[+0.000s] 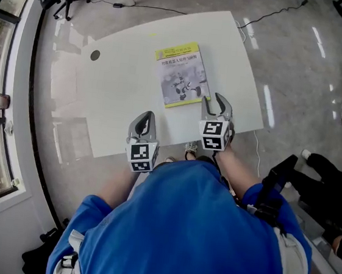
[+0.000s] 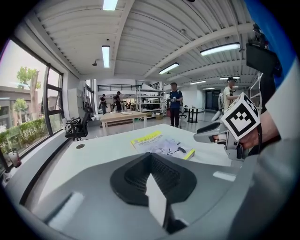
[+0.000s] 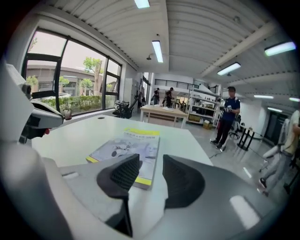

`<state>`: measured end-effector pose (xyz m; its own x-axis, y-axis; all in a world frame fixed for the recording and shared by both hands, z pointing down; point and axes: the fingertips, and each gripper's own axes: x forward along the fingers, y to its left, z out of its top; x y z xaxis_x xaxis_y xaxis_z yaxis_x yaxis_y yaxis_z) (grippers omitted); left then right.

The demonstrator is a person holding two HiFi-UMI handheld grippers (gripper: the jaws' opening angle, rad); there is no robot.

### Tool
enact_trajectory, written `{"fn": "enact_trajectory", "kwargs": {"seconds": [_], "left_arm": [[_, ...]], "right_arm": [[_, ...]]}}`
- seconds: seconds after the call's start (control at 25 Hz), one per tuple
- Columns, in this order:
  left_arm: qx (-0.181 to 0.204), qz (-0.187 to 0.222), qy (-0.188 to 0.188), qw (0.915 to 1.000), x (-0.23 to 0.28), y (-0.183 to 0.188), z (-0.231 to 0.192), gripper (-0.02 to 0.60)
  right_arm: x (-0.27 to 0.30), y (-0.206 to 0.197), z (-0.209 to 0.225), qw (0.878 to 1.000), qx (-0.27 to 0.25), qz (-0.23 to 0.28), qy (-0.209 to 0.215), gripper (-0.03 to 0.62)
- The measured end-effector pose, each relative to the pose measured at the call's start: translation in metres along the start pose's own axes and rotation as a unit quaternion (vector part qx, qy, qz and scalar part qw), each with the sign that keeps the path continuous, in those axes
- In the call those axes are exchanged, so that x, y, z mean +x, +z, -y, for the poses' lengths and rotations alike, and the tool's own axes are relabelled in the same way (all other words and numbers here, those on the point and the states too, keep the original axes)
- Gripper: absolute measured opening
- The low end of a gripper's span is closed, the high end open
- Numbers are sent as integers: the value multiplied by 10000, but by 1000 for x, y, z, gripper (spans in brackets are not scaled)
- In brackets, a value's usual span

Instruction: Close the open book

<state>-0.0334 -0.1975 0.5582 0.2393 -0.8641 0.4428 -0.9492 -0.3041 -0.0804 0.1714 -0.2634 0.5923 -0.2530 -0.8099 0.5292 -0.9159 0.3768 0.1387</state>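
White table (image 1: 122, 82) holds closed book (image 1: 181, 74); grommet (image 1: 95, 55) well apart.

Book (image 1: 181, 74): closed, lying flat on the white table (image 1: 114, 96), front cover up. Thin paperback; the cover sits flush, no pages lifted.

Cover: broad yellow band across the top with dark title print, too small to read. Narrow yellow strip along the bottom edge. Between them is a pale grey picture with dark shapes, possibly a machine figure.

Position: right of the table's centre, clear of every rim. Top end leans slightly left in the head view.
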Motion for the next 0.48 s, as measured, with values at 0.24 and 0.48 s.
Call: {"fn": "enact_trajectory", "kwargs": {"seconds": [0.24, 0.48], "left_arm": [[-54, 327, -53, 9994, -32, 4, -3, 6], [-68, 551, -78, 9984, -81, -2, -8, 6]], "right_arm": [[-50, 30, -43, 9979, -422, 497, 45, 149], [-99, 28, -87, 9978, -257, 579, 174, 143]]}}
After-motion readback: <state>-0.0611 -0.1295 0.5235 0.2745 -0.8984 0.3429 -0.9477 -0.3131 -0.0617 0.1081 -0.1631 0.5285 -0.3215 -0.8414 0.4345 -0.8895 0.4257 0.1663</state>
